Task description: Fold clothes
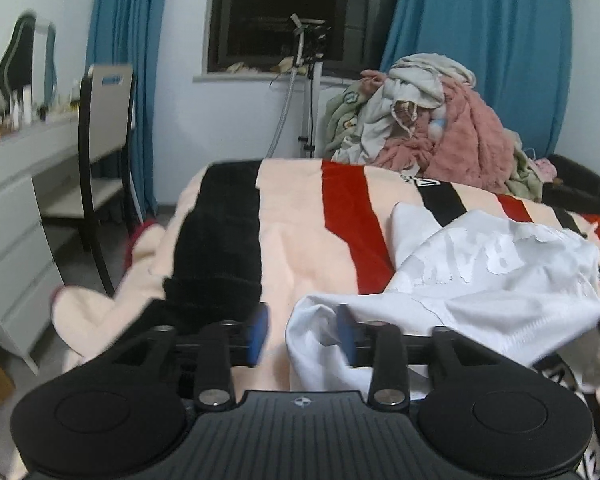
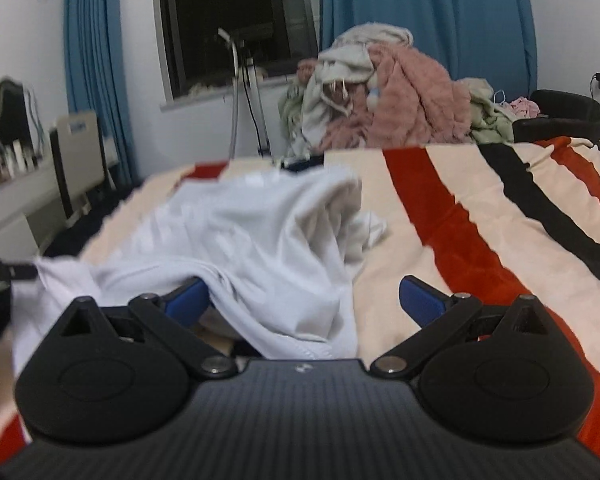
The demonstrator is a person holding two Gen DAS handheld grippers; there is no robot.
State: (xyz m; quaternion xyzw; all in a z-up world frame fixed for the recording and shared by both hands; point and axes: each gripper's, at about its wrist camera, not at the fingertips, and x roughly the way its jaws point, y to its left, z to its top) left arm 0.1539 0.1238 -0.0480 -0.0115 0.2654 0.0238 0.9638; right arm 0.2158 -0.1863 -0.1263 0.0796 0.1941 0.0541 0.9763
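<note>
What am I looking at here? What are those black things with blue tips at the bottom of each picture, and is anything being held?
No robot: a person holds a two-finger tool in each hand, each with its own camera looking along the fingers. One picture is from the left gripper, the other from the right gripper. Both stand open over a crumpled white T-shirt on a striped blanket. Cloth lies between the blue pads, but nothing is clamped. A pile of clothes waits behind.

Ahead of my left claw point(image 1: 302, 334) the striped blanket point(image 1: 292, 220) lies bare through mid-frame. The crumpled white shirt point(image 1: 492, 280) fills the lower right, a clothes heap point(image 1: 420, 120) blocks the upper right, and a chair point(image 1: 104, 152) stands at left.
</note>
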